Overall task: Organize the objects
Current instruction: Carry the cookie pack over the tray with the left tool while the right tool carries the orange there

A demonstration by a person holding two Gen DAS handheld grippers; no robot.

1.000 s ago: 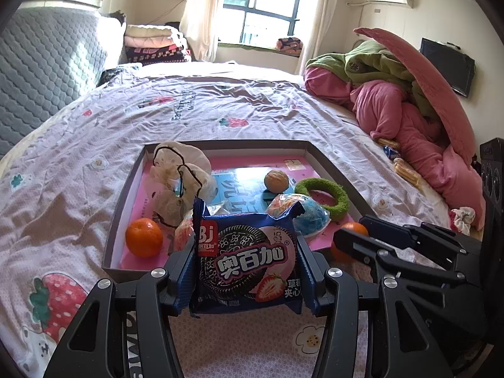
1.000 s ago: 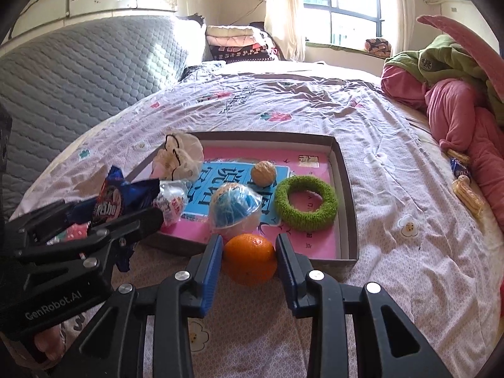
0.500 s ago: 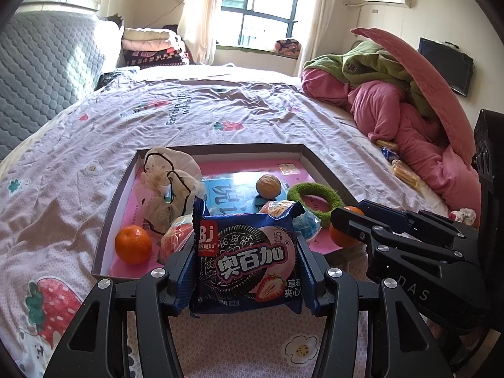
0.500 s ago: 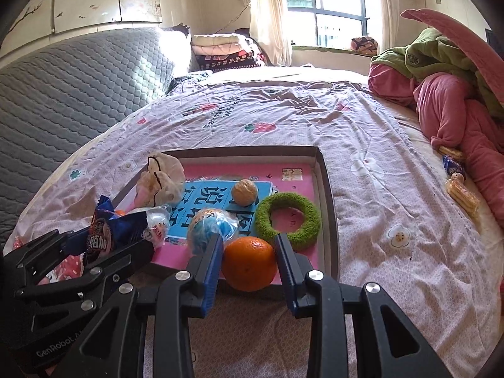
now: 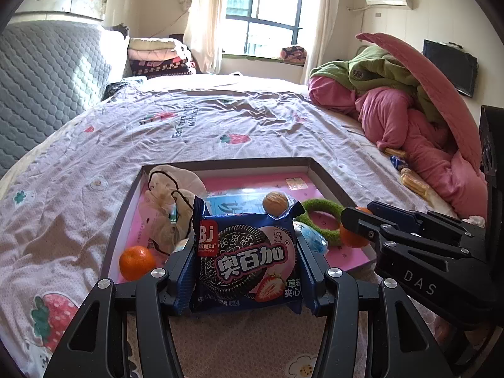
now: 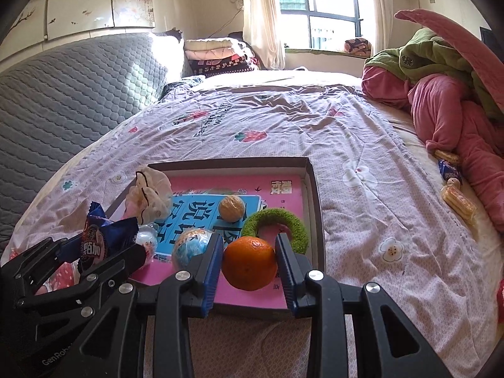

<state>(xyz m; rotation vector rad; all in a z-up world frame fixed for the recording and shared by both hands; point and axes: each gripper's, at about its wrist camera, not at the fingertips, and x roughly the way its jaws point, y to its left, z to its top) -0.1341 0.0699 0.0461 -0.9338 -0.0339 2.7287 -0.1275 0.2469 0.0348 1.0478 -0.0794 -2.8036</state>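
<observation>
While both hover at the tray's (image 6: 316,195) near edge on the bed, the left hand-held gripper (image 5: 245,261) clamps a cookie packet (image 5: 245,258); the right hand-held gripper (image 6: 250,264) pinches an orange (image 6: 249,263), likely for placing inside.

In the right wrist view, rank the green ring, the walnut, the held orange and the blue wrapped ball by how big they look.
1. Green ring
2. Orange, in the right gripper; nearest the camera, so inflated
3. Blue wrapped ball
4. Walnut; farther back, so unsure against the ball
</observation>
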